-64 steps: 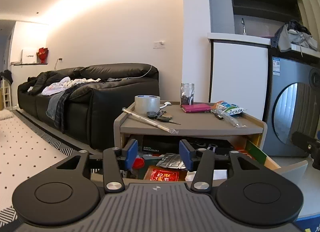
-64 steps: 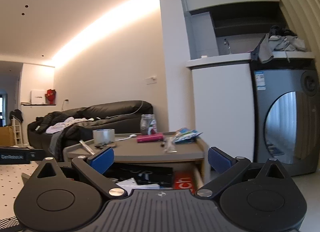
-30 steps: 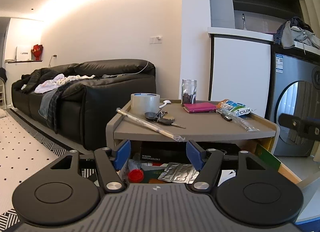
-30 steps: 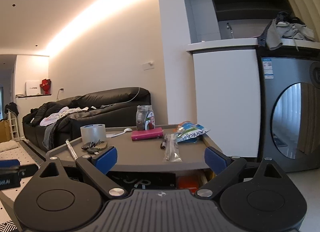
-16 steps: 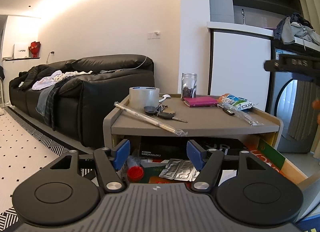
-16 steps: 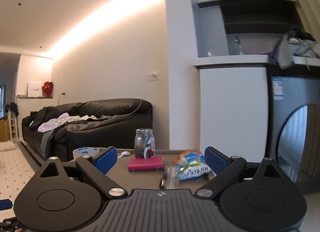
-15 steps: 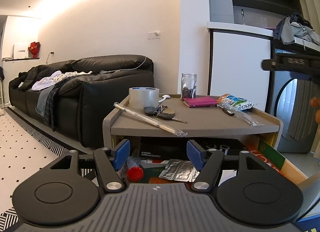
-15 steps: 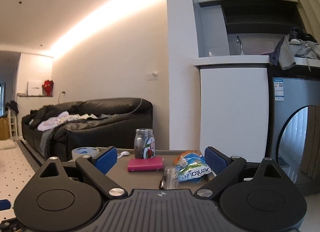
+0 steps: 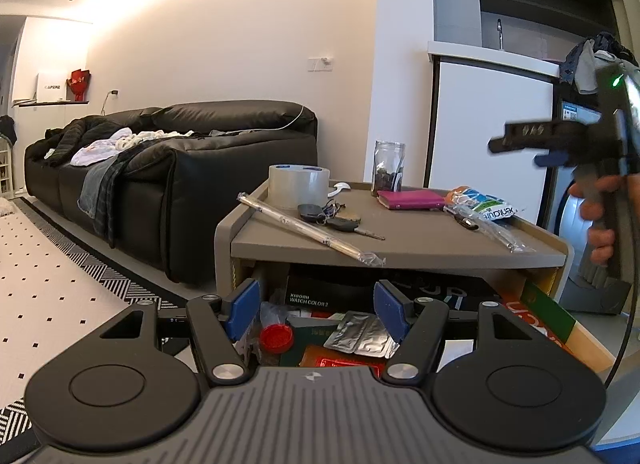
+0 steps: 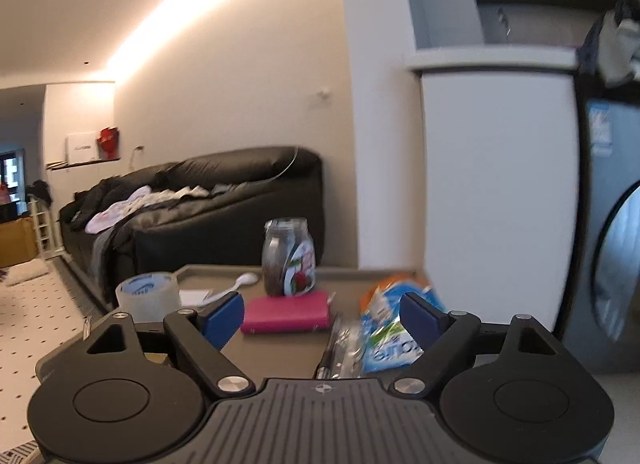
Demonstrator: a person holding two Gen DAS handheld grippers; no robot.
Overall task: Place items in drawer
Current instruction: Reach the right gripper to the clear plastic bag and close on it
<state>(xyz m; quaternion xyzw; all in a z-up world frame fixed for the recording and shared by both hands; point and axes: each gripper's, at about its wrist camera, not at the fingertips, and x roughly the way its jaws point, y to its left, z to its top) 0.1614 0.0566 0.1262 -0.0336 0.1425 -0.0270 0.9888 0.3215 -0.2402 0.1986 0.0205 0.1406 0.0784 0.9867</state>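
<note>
Hovering empty with jaws apart, the right hand-held gripper (image 10: pixel 322 314) faced the pink wallet (image 10: pixel 286 317); the left hand-held gripper (image 9: pixel 316 310), also apart, overlooked the open drawer (image 9: pixel 560 324). Desk (image 9: pixel 400 248) items all remained.

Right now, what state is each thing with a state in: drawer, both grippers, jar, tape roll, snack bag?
drawer: pulled open, cluttered
left gripper: open, empty, over the drawer
right gripper: open, empty, over the tabletop
jar: upright
tape roll: lying flat
snack bag: lying flat; seal unclear
</note>
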